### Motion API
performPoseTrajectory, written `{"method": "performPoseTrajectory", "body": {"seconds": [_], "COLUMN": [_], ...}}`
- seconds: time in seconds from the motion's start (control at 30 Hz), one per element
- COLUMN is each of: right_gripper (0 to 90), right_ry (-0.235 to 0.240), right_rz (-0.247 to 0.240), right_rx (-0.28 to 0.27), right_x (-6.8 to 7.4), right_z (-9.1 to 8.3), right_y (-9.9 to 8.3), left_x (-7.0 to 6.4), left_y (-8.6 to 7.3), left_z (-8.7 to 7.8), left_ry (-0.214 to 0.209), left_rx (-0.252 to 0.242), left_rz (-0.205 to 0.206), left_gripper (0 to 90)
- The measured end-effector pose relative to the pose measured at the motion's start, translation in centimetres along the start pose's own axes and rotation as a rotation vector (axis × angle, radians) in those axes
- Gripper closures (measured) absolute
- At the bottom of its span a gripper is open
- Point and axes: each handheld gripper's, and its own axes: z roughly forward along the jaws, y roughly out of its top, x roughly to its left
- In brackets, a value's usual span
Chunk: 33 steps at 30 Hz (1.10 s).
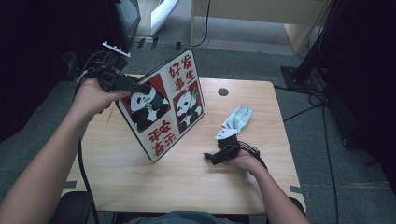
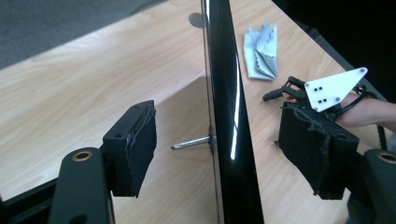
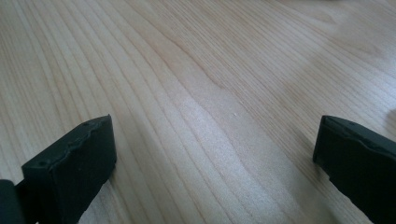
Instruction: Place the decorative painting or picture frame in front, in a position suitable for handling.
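- The right gripper (image 1: 217,156) is resting low on the tabletop (image 1: 187,186), nearer to the person than the panda board. Its jaws are standing wide open and holding nothing.
- The panda board (image 1: 163,105) is standing tilted on its lower edge, in the middle of the tabletop.
- The left gripper (image 1: 122,83) is reaching over the board's top left edge. In the left gripper view, its jaws are sitting open on both sides of the thin black edge (image 2: 229,116), not squeezing it yet.
- To do this step well, I think the jaws should be closing slowly and squarely on the edge, so the board is not slipping or falling flat.
- The folded cloth (image 1: 236,120) is lying to the right of the board, just past the right gripper. It looks ready for picking up.
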Motion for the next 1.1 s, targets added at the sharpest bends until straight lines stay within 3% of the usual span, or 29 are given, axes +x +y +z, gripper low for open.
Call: {"method": "performPoseTrajectory", "body": {"seconds": [0.23,0.37,0.47,0.7,0.8,0.9,1.0,1.1], "right_gripper": [0.1,6.8,6.9,7.5,7.5,14.3,14.8,16.8], "right_ry": [0.005,-0.014,-0.019,-0.025,-0.046,-0.051,-0.073,-0.098], "right_rz": [-0.003,0.027,0.034,0.045,0.068,0.096,0.113,0.115], "right_rx": [0.004,0.024,0.004,-0.058,-0.084,-0.091,-0.092,-0.099], "right_x": [-0.1,-0.3,-0.3,-0.7,-1.4,-2.0,-2.7,-3.6], "right_z": [0.1,-0.1,-0.4,-1.6,-2.2,-2.5,-2.7,-3.1], "right_y": [0.2,0.7,1.0,2.0,2.6,2.8,2.9,2.9], "left_x": [-0.4,-0.5,-0.5,-0.9,-1.5,-1.5,-1.6,-1.9], "left_y": [-1.6,-2.6,-3.3,-4.6,-5.7,-6.7,-7.6,-8.3], "left_z": [-0.8,-0.9,-0.9,-0.9,-0.8,-0.6,-0.4,-0.4], "left_ry": [0.015,0.014,-0.007,-0.002,0.02,0.019,0.027,0.057], "left_rx": [-0.039,-0.047,-0.055,-0.087,-0.099,-0.118,-0.126,-0.143], "left_rz": [0.021,0.016,0.013,0.015,0.039,0.025,0.025,0.055], "left_gripper": [26.9,26.9,26.7,26.6,26.6,26.7,26.7,26.9]}}
